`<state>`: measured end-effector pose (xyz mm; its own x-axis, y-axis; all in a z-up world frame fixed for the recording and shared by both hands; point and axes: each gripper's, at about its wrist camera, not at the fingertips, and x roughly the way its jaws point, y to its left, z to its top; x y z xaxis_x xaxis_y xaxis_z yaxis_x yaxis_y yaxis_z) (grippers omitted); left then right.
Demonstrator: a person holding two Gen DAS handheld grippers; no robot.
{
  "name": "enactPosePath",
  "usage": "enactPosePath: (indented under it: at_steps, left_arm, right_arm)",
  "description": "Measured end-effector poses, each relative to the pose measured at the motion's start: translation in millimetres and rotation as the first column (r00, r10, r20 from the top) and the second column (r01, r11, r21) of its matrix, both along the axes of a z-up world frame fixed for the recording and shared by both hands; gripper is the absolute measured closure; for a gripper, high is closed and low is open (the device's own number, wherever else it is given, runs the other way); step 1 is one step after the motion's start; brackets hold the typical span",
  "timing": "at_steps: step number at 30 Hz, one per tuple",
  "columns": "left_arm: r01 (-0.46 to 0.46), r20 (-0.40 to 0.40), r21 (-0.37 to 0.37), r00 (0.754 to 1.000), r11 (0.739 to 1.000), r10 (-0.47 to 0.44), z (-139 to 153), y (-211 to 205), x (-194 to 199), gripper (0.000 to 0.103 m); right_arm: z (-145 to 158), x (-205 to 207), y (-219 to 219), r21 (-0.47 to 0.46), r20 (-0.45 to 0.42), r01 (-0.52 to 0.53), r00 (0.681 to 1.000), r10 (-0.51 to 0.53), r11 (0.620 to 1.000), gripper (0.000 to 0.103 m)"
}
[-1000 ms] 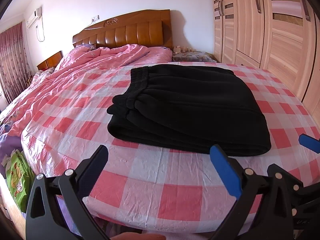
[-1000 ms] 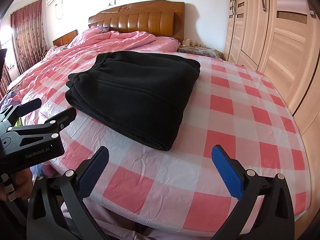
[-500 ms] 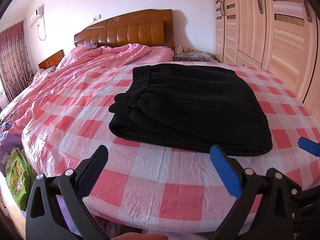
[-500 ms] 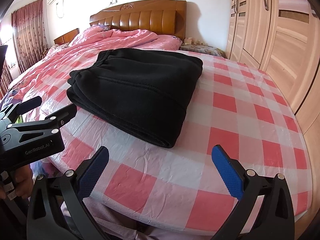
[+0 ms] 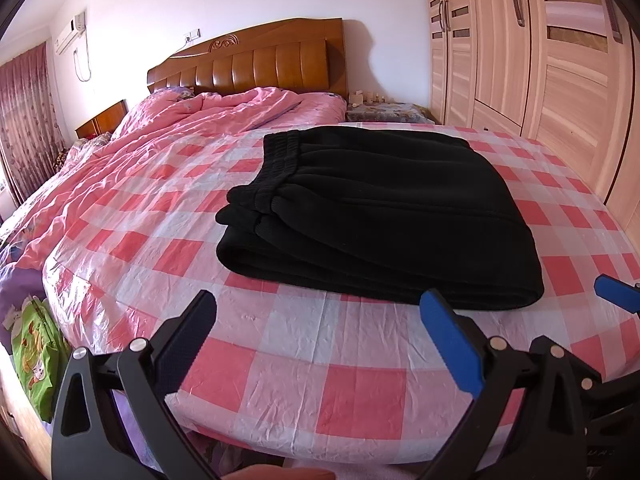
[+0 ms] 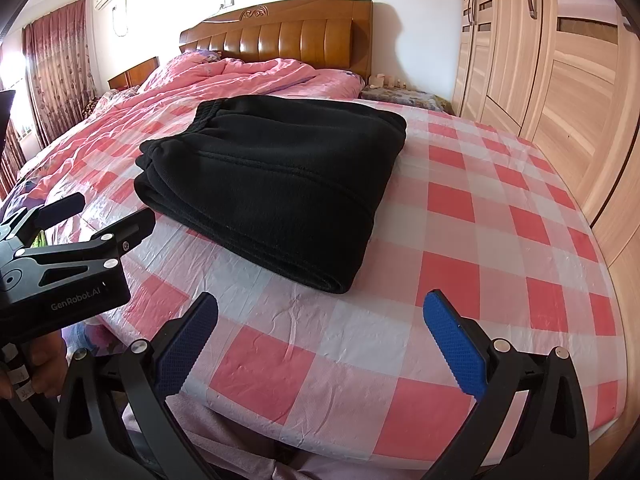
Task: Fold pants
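Across the middle of both frames, lying as a thick folded stack on the checked plastic sheet (image 5: pixel 280 364): black pants (image 5: pixel 384 216), waistband showing at the stack's left edge. Hovering low in each frame, short of the cloth and touching nothing: left gripper (image 5: pixel 320 340) with fingers spread wide and empty, right gripper (image 6: pixel 324 340) likewise spread and holding nothing. Looking close to finished, judging by the layers already stacked.

Risking, from here: catching only the top layer if either gripper is closing on the near folded edge, so peeling the stack apart. Sliding the whole bundle over the slick, wrinkled sheet when pushing in from lower frame. Snagging the bunched cuffs at left centre and dragging them out of line. Pinching the sheet along with the cloth.
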<state>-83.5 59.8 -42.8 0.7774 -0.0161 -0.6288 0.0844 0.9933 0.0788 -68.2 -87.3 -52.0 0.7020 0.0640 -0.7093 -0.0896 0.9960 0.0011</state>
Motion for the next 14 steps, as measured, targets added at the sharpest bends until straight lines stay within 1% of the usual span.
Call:
enactPosePath:
  at_steps: [3,6,8,14]
  left_arm:
    - [0.005,-0.007,-0.004,1.000,1.000,-0.005,-0.9,0.4,0.0,0.001]
    - [-0.010,-0.005,-0.001,1.000,1.000,0.010,-1.9,2.1,0.1,0.001]
    - [-0.005,-0.017,-0.017,1.000,1.000,0.005,-2.7,4.2,1.9,0.001]
    - [-0.003,-0.037,-0.032,0.999,0.999,0.002,-4.3,6.9,4.5,0.001]
  right_arm:
    - [-0.5,-0.1,0.1,0.000,-0.001,-0.001,1.000,0.001,1.000,0.004]
    - [-2.4,-1.7,0.8,0.001,-0.002,-0.001,1.000,0.001,1.000,0.004]
    - [-2.9,-2.1,1.2,0.003,-0.003,0.000,1.000,0.000,1.000,0.004]
    - [-4.1,-4.0,1.8,0.006,-0.004,0.001,1.000,-0.001,1.000,0.004]
